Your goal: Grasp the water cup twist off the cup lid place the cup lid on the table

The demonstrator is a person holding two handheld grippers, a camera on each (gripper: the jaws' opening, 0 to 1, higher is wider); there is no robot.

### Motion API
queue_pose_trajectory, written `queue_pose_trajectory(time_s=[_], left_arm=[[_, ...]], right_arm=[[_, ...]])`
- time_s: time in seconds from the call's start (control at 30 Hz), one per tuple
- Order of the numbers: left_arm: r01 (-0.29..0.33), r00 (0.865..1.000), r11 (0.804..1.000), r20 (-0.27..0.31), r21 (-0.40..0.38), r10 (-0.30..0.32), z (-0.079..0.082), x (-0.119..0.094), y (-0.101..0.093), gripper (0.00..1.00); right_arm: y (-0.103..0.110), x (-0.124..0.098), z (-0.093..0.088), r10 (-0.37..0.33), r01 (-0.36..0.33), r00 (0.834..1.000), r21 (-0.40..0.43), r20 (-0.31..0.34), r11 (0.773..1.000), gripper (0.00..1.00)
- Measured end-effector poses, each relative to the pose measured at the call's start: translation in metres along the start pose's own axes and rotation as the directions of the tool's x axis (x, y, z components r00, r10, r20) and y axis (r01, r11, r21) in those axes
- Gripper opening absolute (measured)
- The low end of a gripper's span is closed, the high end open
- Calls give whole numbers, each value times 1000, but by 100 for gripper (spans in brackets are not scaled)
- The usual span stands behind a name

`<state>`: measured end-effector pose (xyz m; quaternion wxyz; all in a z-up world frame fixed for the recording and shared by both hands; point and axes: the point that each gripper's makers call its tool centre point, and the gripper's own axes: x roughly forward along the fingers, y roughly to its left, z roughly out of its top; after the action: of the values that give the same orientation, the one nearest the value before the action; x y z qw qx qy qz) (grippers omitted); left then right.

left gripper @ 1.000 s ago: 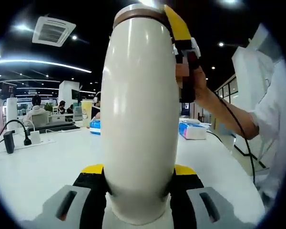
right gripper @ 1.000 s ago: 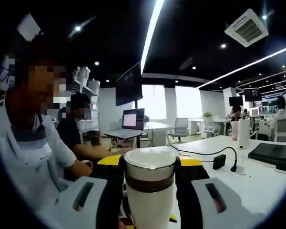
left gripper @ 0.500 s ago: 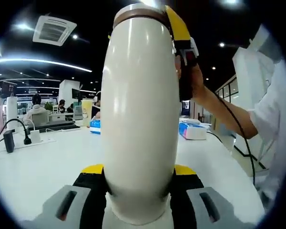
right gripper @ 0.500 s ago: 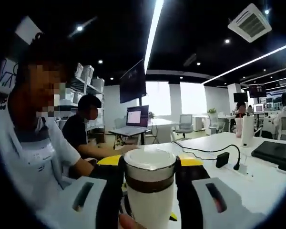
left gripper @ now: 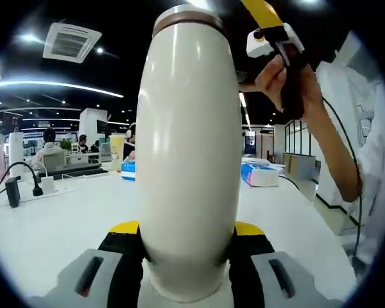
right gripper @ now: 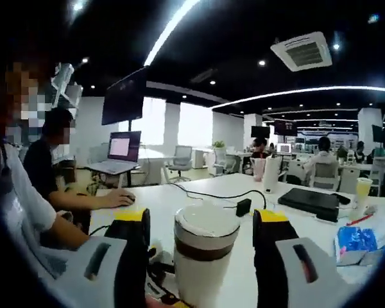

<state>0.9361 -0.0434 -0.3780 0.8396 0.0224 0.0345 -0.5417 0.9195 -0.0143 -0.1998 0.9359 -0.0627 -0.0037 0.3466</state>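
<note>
My left gripper clamps the water cup upright at its base, above the counter. My right gripper stands wide, jaws either side of the cup lid without touching. Axis vertical; the lid lies straight ahead, so I judge closing comes next.

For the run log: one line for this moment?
left gripper: shut on water cup | right gripper: open, off cup lid | lid: on

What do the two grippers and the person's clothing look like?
The left gripper and the right gripper have grey bodies with dark slots and black jaws with yellow tips. A black cable hangs from the right gripper. The person wears a white short sleeve.
</note>
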Motion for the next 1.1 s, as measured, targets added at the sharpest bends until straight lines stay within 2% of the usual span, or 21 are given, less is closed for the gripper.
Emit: queue_pose_trajectory(time_s=[0.07, 0.17, 0.23, 0.4, 0.5, 0.67, 0.77, 0.83, 0.9, 1.1], left_arm=[[1, 1000, 1000, 1, 0, -1, 0, 0, 0, 53], [1, 1000, 1000, 1, 3, -1, 0, 0, -1, 53], [1, 1000, 1000, 1, 1, -1, 0, 0, -1, 53], [1, 1000, 1000, 0, 2, -1, 0, 0, -1, 53], [2, 1000, 1000, 0, 3, -2, 0, 0, -1, 53], [3, 1000, 1000, 0, 1, -3, -1, 0, -1, 53], [4, 1000, 1000, 0, 2, -4, -1, 1, -1, 53], [5, 1000, 1000, 1, 1, -5, -1, 1, -1, 53], [5, 1000, 1000, 1, -1, -5, -1, 1, 0, 53], [7, 1000, 1000, 1, 1, -7, 0, 1, 0, 53]], right_arm=[[-6, -6, -3, -118, 118, 993, 28, -8, 993, 67], [-3, -13, -1, -174, 172, 985, 81, 16, 982, 67], [0, -14, 2, -208, 205, 978, 85, 33, 975, 67], [16, -8, -4, -248, 247, 968, 32, 29, 969, 69], [16, -3, -7, -279, 280, 960, 1, 18, 960, 70], [7, 4, -2, -343, 342, 938, 26, 40, 939, 70], [5, 9, 0, -380, 380, 924, -1, 50, 925, 70], [2, 10, 2, -419, 417, 905, 40, 70, 908, 71], [-1, 11, 3, -438, 433, 895, 72, 79, 898, 71], [-7, 14, -2, -465, 461, 883, 68, 63, 885, 64]])
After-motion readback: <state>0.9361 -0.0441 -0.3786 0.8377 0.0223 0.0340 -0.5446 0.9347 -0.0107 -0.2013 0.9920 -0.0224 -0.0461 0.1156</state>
